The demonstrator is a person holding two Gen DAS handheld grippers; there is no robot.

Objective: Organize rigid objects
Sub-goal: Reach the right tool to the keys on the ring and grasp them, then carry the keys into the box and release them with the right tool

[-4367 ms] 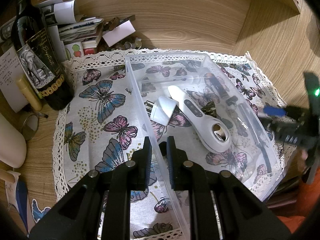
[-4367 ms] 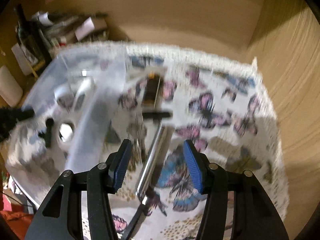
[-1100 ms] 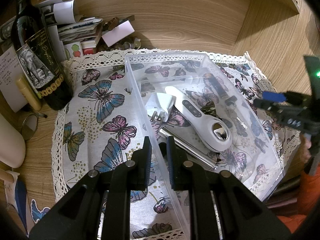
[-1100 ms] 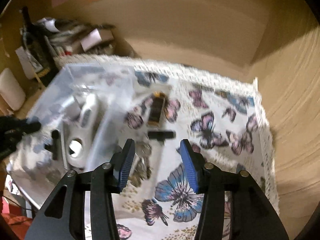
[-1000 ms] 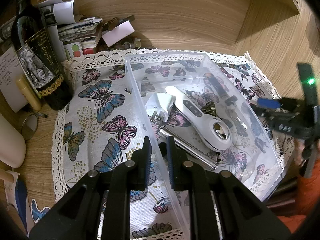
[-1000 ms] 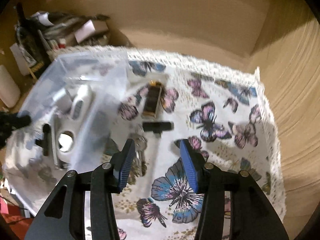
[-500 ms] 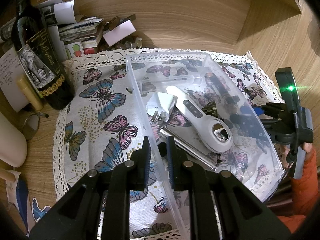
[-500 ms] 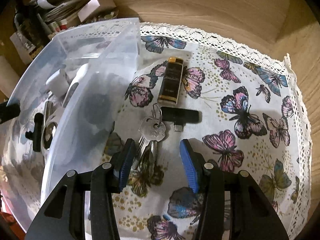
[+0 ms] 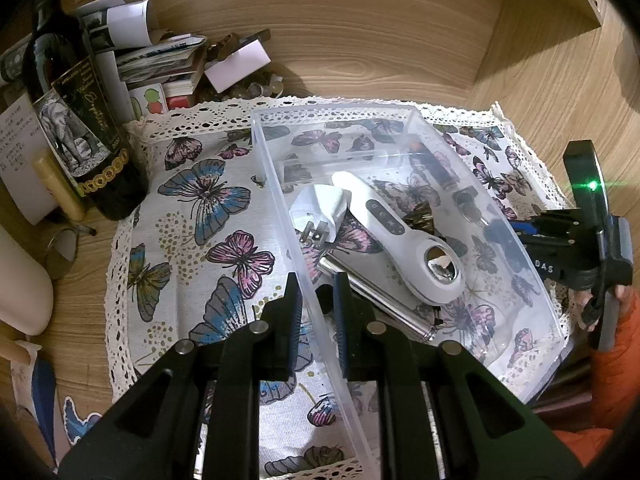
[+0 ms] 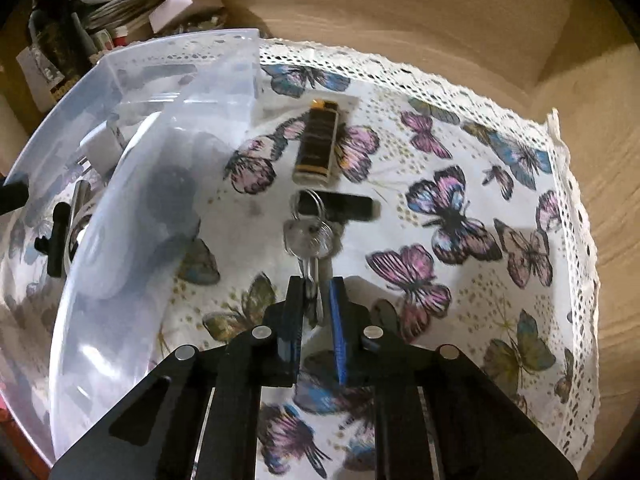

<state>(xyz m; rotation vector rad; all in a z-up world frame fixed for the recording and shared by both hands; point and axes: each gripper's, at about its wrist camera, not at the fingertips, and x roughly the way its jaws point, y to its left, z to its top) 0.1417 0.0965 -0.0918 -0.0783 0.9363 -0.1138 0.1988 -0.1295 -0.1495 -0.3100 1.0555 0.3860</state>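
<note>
Lower centre of right view: right gripper (image 10: 311,294) is pinching keys (image 10: 309,238) on cloth (image 10: 448,152) | lower centre of left view: left gripper (image 9: 316,294) is clamping bin (image 9: 280,184) wall | lighter (image 10: 318,140) is lying above keys.

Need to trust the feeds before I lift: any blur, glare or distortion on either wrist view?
Left wrist: sharp, fisheye bends the bin walls; green LED flare at right. Right wrist: slight motion blur on the keys and lighter; bin wall hazy with glare, dim corners.
</note>
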